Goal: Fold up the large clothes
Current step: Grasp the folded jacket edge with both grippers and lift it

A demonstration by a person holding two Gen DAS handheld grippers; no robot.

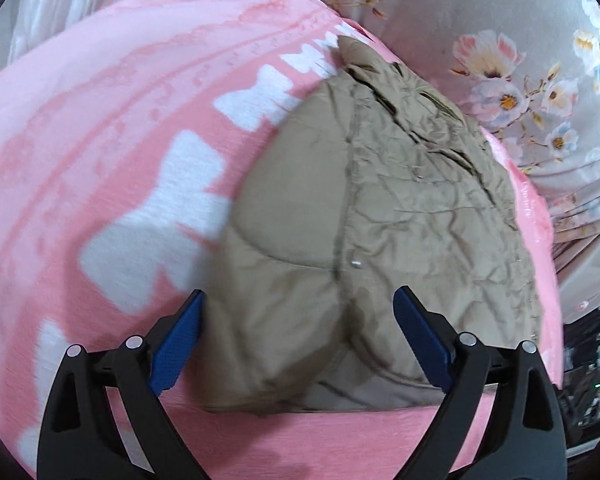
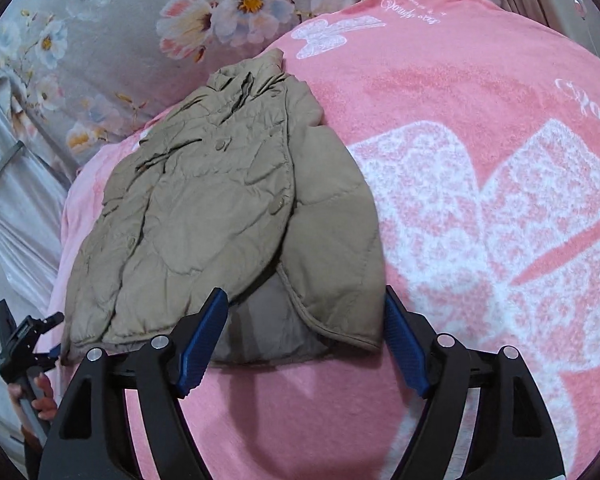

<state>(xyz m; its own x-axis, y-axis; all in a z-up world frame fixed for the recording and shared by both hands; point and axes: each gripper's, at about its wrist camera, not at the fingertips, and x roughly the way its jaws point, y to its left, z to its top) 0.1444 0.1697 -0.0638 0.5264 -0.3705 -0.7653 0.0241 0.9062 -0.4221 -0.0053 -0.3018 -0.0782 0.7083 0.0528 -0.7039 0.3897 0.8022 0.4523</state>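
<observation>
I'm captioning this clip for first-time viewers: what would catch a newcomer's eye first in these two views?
A khaki quilted jacket lies folded, one front panel laid over the other, on a pink blanket with big white butterfly prints. Behind it lies grey floral bedding. Each hand-held gripper hangs open over the jacket's near hem, the left hand-held gripper and the right hand-held gripper, holding nothing.

Left tongs, right tongs — both spread wide, angled down, empty.
</observation>
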